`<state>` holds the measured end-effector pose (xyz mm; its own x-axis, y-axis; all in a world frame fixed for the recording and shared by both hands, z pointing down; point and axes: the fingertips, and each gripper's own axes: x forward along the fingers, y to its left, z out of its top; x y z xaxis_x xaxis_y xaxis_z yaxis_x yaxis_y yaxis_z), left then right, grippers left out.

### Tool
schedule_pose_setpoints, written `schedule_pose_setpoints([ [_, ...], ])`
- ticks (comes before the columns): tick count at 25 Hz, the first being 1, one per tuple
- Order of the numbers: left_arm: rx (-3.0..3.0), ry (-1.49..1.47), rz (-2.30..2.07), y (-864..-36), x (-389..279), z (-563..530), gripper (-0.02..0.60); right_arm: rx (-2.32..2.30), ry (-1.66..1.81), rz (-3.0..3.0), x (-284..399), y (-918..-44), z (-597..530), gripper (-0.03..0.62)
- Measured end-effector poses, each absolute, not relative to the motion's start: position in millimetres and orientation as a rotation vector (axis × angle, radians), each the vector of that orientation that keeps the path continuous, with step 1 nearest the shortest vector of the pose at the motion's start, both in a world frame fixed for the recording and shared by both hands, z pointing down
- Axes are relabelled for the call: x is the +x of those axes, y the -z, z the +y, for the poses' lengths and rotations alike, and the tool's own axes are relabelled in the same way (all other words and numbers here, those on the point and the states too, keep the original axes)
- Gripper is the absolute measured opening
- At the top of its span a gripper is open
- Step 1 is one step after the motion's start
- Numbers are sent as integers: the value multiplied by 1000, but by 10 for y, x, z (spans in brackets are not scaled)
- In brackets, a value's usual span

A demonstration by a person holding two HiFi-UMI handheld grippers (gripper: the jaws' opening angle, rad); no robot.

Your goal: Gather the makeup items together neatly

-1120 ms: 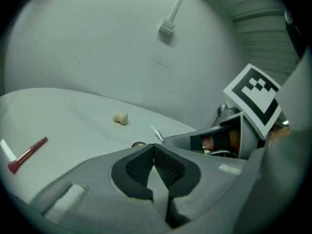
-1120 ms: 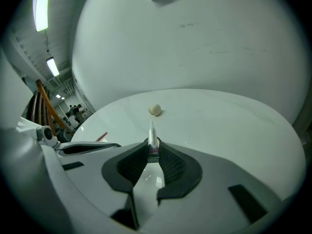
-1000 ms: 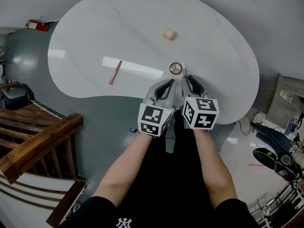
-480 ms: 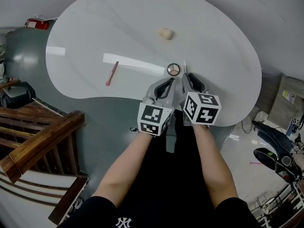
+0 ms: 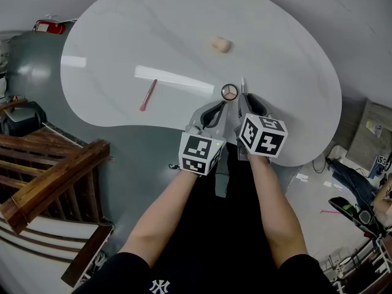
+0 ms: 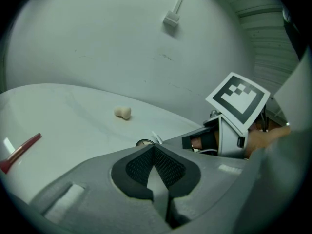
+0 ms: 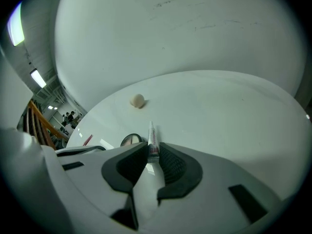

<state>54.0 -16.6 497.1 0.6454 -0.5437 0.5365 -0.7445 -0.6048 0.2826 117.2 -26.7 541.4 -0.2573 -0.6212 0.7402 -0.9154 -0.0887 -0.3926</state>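
My right gripper (image 5: 244,98) (image 7: 153,151) is shut on a thin white tube (image 5: 243,84) (image 7: 153,139), whose tip sticks out past the pads, low over the white table (image 5: 288,90). A small round compact (image 5: 229,92) (image 7: 130,140) lies just left of the tube. Farther off lie a beige sponge (image 5: 220,43) (image 7: 137,100) and, to the left, a pink stick (image 5: 148,94) (image 6: 19,152). Beside the right one, my left gripper (image 5: 214,108) (image 6: 154,149) is shut, its pads touching with nothing between them.
The table's curved near edge (image 5: 153,127) runs just under both grippers. Wooden furniture (image 5: 49,176) stands at the lower left beside the table. Bags and clutter lie on the floor (image 5: 361,182) at the right. A red object (image 5: 49,26) sits past the table's far left.
My right gripper has rolled and sunk a little toward the table, still holding the tube beside the compact. The left gripper has stayed put.
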Motion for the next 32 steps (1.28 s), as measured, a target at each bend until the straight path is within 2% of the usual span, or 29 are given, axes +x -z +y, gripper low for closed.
schedule_pose_setpoints([
  [13, 2371, -551, -1007, -4987, 483, -181, 9, 1678, -1402, -1850, 1153, -5456, -242, 83],
  [17, 2370, -545, -1011, -4975, 472, -176, 9, 1681, -1401, -1871, 1153, -5412, -229, 106],
  [24, 2366, -520, -1041, -4902, 354, -149, 9, 1684, -1202, -1919, 1118, -5129, -163, 104],
  [32, 2349, -477, -1124, -4741, -1, -134, 9, 1543, -897, -2109, 551, -4642, -204, 84],
])
